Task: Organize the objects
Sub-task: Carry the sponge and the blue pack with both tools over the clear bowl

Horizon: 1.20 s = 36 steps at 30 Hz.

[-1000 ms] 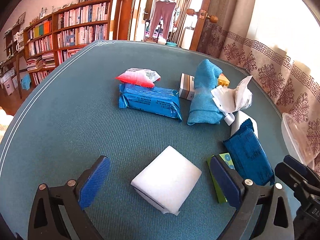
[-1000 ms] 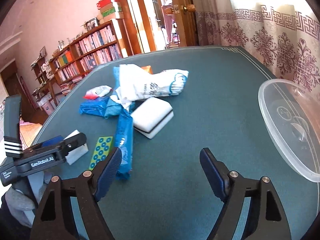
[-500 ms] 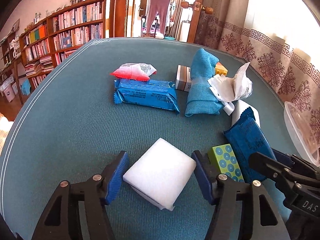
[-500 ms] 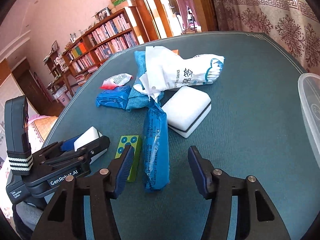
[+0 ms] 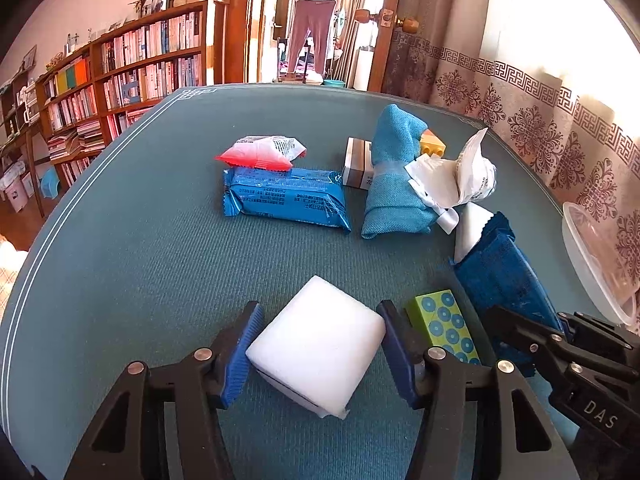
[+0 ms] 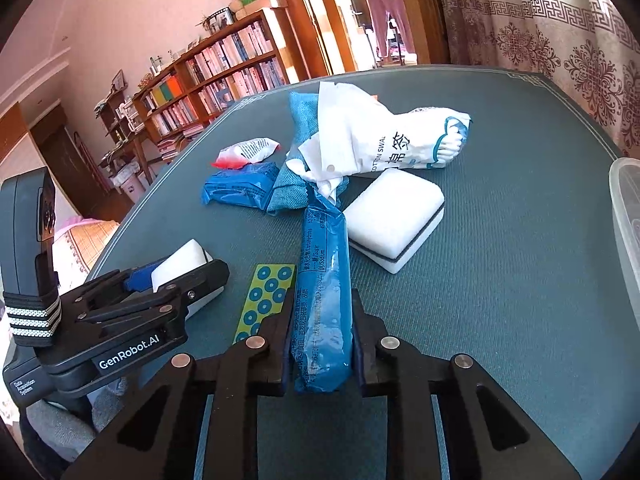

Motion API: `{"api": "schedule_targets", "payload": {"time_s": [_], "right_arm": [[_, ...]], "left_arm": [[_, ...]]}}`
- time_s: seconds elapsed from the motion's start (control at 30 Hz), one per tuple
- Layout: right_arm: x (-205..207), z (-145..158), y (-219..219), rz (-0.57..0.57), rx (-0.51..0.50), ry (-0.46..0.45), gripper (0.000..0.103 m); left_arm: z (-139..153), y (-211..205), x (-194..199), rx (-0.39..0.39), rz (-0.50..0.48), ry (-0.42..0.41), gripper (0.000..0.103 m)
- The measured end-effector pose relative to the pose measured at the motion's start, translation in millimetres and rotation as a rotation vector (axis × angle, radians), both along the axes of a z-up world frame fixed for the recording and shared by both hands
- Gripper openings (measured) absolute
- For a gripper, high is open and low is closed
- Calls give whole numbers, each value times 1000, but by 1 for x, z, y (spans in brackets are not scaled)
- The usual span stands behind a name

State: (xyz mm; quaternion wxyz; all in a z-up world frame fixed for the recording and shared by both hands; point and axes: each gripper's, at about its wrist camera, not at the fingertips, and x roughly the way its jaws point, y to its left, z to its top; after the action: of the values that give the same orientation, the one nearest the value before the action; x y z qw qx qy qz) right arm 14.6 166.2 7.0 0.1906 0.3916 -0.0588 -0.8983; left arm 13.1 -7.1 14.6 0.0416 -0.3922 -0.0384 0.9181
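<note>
A white sponge block (image 5: 316,344) lies on the green table mat (image 5: 140,260) between the blue pads of my left gripper (image 5: 318,318). Its jaws are closing, and both pads touch the block's sides. In the right wrist view my right gripper (image 6: 322,308) is shut on the near end of a long blue snack packet (image 6: 324,256), which still rests on the mat. The same packet (image 5: 500,272) shows at the right of the left wrist view, with the right gripper's black fingers (image 5: 520,332) at its near end. The left gripper's fingers (image 6: 188,280) show at the left of the right wrist view.
A green dotted block (image 5: 444,328) lies between the two grippers. Behind are a blue wipes pack (image 5: 284,196), a red-white pouch (image 5: 264,152), a teal cloth (image 5: 392,184), a white swab bag (image 6: 380,140) and a white-black sponge (image 6: 392,224). A clear plastic tub (image 5: 592,264) stands at the right edge.
Both grippers went from wide open to closed around things: the left onto the white sponge block, the right onto the blue packet after moving left over it.
</note>
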Motion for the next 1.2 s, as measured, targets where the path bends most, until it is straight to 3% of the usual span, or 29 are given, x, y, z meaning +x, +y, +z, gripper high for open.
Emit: {"api": "schedule_targets", "payload": {"time_s": [0.47, 0.87, 1.2], "right_arm": [[30, 41, 47, -124, -30, 123, 23], [42, 58, 103, -231, -65, 168, 23], [53, 63, 161, -338, -19, 191, 23]], "left_arm": [[16, 14, 6, -27, 6, 30, 60], [38, 68, 10, -58, -112, 73, 59], [45, 117, 3, -73, -201, 70, 60]]}}
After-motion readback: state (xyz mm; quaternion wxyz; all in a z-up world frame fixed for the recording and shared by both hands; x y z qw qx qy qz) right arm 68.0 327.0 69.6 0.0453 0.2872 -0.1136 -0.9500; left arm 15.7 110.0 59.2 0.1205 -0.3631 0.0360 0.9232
